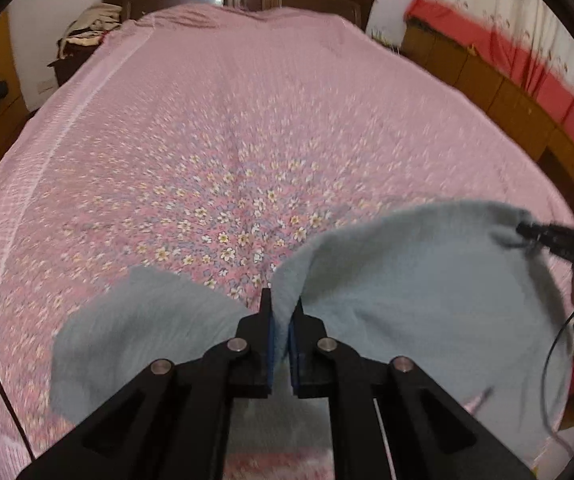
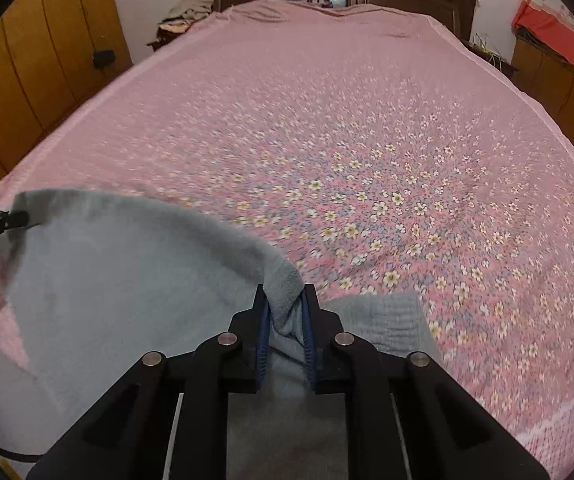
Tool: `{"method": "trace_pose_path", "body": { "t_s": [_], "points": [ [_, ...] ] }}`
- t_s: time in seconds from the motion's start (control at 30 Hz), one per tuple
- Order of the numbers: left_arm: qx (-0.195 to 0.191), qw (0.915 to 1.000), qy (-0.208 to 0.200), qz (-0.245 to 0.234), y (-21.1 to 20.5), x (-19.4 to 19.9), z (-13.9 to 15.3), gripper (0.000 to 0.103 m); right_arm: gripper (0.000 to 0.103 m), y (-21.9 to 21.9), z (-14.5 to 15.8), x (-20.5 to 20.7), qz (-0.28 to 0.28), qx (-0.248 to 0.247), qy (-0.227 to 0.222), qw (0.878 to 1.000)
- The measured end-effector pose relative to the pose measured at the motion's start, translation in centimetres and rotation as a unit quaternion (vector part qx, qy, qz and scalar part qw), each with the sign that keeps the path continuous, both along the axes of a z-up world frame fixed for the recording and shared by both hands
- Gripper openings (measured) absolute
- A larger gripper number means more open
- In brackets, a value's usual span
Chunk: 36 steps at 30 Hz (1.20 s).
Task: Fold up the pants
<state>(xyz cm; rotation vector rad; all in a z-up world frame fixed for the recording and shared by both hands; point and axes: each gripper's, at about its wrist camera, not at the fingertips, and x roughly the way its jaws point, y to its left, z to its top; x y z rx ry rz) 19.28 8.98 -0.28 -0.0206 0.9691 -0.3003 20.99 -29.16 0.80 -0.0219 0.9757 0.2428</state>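
Left claw point(image 1: 280, 322) is clamping a thin edge of the grey fleecy pants point(image 1: 407, 300), lower centre; right claw point(image 2: 285, 320) is pinching a thicker bunched fold. Both are likely holding one edge taut btwn them for folding over the floral pink bed point(image 2: 367, 120).

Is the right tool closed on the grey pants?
Yes, in the right wrist view the right tool pinches a bunched fold of the grey pants between its blue pads above the bed.
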Motion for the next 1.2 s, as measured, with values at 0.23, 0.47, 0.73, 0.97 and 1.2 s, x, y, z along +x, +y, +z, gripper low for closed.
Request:
{"method": "trace_pose_path", "body": {
  "t_s": [0.23, 0.47, 0.73, 0.97, 1.2],
  "points": [
    [-0.048, 0.9981, -0.007, 0.037, 1.5, -4.9, 1.5, 0.006, 0.016, -0.8, 0.7, -3.7, -0.018, 0.044, -0.016, 0.999],
    [-0.033, 0.9981, 0.003, 0.052, 0.8, -6.3, 0.0, 0.006, 0.016, -0.8, 0.6, -5.8, -0.026, 0.034, -0.021, 0.999],
    [-0.042, 0.9969, -0.021, 0.064, 0.9, -9.6, 0.6, 0.006, 0.016, -0.8, 0.8, -7.7, -0.041, 0.035, -0.029, 0.998],
    [-0.067, 0.9939, -0.040, 0.078, 1.1, -12.3, 2.6, 0.006, 0.014, -1.1, 2.4, -9.6, -0.057, 0.053, -0.061, 0.995],
    [-0.079, 0.9908, -0.057, 0.095, 1.9, -15.5, 4.2, 0.006, 0.014, -1.8, 3.7, -11.2, -0.059, 0.067, -0.069, 0.994]
  ]
}}
